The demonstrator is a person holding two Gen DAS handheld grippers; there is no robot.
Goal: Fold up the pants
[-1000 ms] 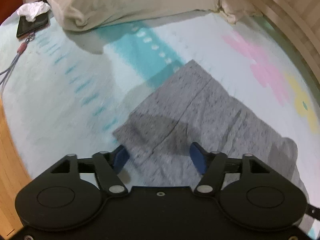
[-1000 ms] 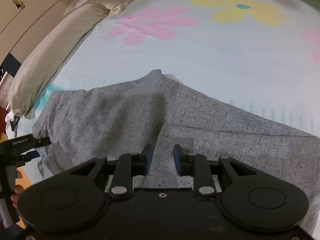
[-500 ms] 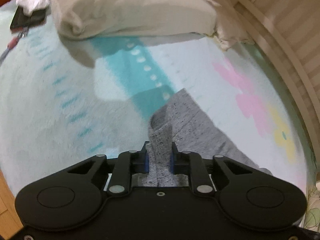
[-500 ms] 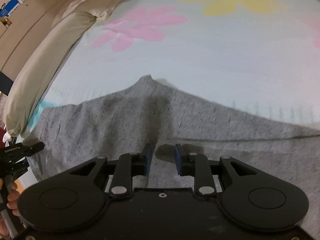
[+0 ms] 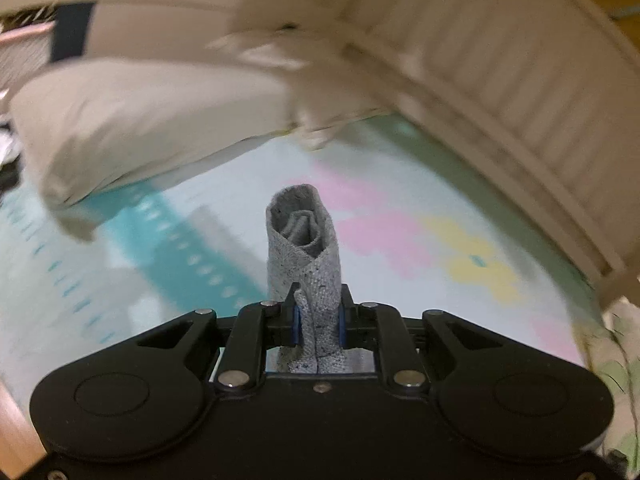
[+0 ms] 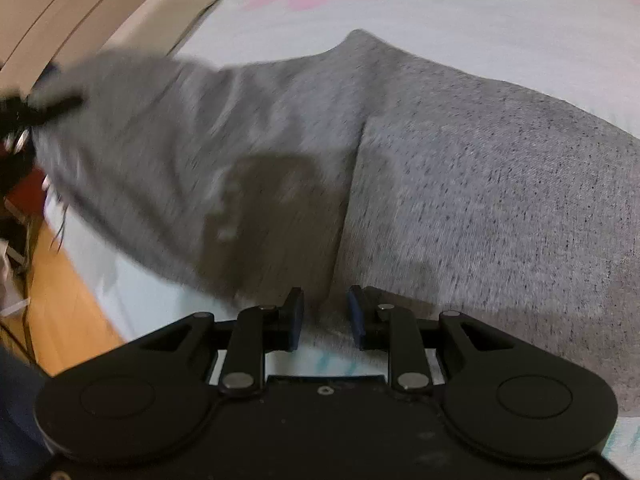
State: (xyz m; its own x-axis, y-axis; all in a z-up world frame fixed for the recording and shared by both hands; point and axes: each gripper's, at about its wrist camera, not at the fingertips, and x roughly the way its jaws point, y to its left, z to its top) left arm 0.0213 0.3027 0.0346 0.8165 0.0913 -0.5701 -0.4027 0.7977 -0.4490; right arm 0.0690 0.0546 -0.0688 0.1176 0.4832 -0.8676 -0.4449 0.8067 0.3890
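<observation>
Pants (image 6: 460, 168), grey and speckled, fill most of the right wrist view, spread over the pale flowered bedsheet (image 6: 440, 12) with a seam running down the middle of the frame toward the bottom center. The left side of the cloth is lifted and smeared with motion blur, rising toward the upper left of that frame, where something black pokes in at the edge. Looks like the other tool, but it's too blurry to swear to.

Left gripper (image 5: 318, 326): jaws have just been closing, down to a narrow gap, and the blue pads are pressed on a bunched-up wad of the pants (image 5: 306, 248). The cloth sticks up out of the fingers like a little rolled tube at the center of the frame, clear of the sheet. Behind it is a beige pillow (image 5: 132, 128) at upper left and a slatted headboard (image 5: 500, 92) curving down the right side.

Right gripper (image 6: 326, 316): jaws roughly half open, at the bottom center of its frame. The near hem of the pants, right at the seam, sits between the blue pads, and the cloth seems pulled up into the gap. I honestly can't tell whether the pads are actually squeezing it or just straddling it. Wood floor (image 6: 60, 300) shows at lower left past the bed edge.
</observation>
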